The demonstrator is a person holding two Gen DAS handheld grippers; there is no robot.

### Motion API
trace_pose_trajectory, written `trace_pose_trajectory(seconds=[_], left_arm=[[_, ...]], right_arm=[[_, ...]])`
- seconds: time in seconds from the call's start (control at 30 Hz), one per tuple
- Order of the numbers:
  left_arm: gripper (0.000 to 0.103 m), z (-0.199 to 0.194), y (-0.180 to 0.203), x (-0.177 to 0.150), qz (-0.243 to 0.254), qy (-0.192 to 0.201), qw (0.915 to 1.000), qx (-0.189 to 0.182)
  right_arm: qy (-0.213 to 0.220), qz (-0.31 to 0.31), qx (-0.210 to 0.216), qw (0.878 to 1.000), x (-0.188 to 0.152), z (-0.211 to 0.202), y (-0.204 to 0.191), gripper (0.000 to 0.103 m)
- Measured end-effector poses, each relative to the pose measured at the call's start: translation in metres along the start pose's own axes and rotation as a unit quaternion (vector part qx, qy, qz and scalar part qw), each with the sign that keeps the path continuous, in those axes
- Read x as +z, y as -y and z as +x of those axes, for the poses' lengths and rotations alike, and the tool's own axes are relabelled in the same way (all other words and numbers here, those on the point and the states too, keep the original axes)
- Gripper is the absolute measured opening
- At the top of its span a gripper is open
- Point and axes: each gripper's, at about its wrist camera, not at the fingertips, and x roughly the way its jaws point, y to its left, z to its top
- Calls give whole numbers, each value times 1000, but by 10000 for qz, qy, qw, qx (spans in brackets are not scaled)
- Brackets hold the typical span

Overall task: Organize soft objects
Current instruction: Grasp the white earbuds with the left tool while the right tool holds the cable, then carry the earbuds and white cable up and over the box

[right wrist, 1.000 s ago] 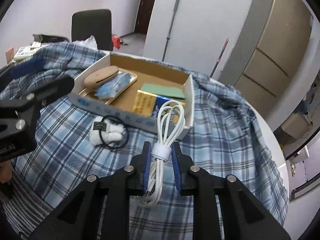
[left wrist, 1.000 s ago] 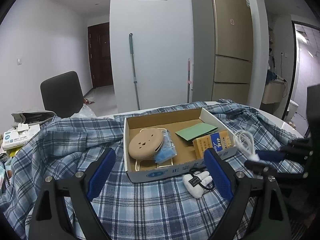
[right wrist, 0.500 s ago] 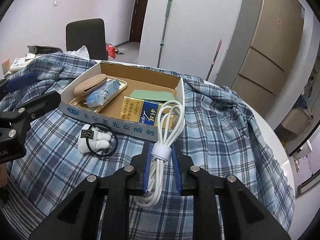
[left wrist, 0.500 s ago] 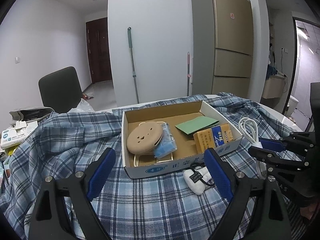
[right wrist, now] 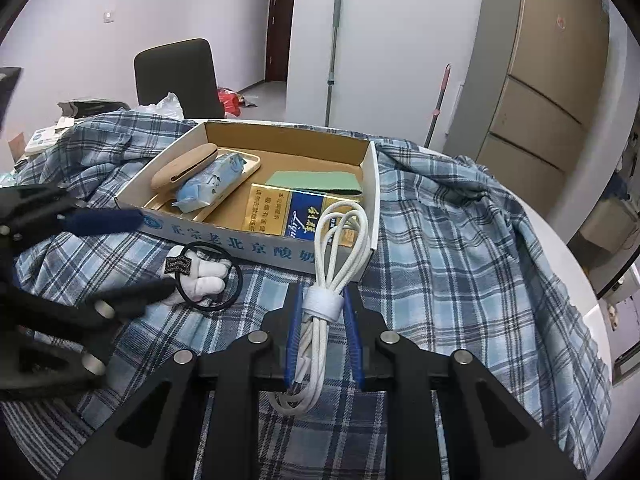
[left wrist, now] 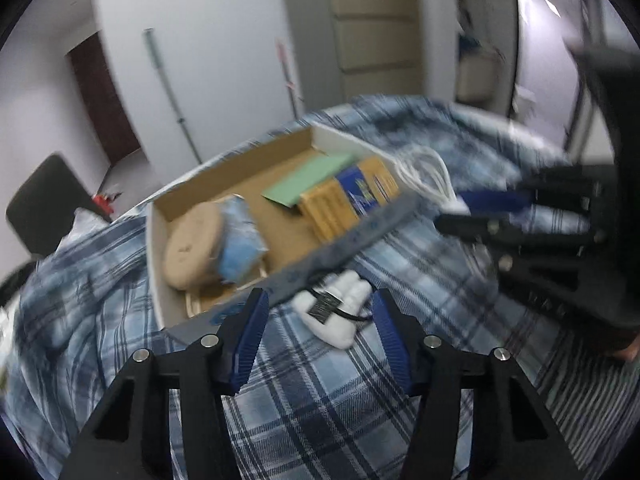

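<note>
My right gripper (right wrist: 322, 304) is shut on a coiled white cable (right wrist: 336, 256) and holds it just in front of the right end of the cardboard box (right wrist: 256, 246). A white glove-shaped plush with a black hair tie (right wrist: 200, 276) lies on the plaid cloth before the box. My left gripper (left wrist: 318, 306) is open with its blue pads either side of the plush (left wrist: 340, 312); it also shows in the right wrist view (right wrist: 132, 254). The box (left wrist: 168, 236) holds a tan round case (left wrist: 194, 246), a blue tissue pack (left wrist: 240, 248), a green card (left wrist: 308, 182) and a yellow-blue packet (left wrist: 348, 196).
A blue plaid shirt (right wrist: 460, 240) covers the round white table (right wrist: 568, 248). A black chair (right wrist: 176, 76), a mop (right wrist: 332, 52) and a tall fridge (right wrist: 540, 80) stand behind. Clutter (right wrist: 44, 138) lies at the far left.
My left gripper has dropped forward and right to straddle the plush, its jaws narrower than before; that view is blurred. My right gripper still holds the cable near the box.
</note>
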Motion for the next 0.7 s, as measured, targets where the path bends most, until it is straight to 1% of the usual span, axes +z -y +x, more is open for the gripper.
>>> trace_pose_trajectory(seconds=[0.1,0.17,0.2,0.33,0.37,0.4,0.5,0.53,0.63,0.7], left_arm=[[58,14,12,4,409,-335,9986,86],[58,25,17,6,616,-572,9962,242],[58,32,19,6,644,-688,9952,265],[57,45,15,6,454,-864,9952,122],[54,46,13,6,389,-857,9955,82],[43,46,12,6,305,-858,9958,15],[32,39,7,6,24,-806,9967,-101],[30,34,5,7,-77,-742,9971,-134],[30,11,1,7,-476,-439,9977,-221],[30,-5,1,6,-581,-143,9981,-109]], right_arm=[[8,33,57,10000,-1,-1,1,20],[4,52,74,10000,-1,-1,1,20],[-12,52,73,10000,-1,0,1,20],[-50,30,107,9999,-1,1,0,20],[-44,39,116,9999,-1,1,0,20],[-44,48,125,9999,-2,1,1,20],[-103,64,164,9998,-2,3,1,20],[-121,70,170,9998,-2,4,2,20],[-126,105,199,9997,-1,5,3,20],[-84,129,218,9996,-2,4,4,20]])
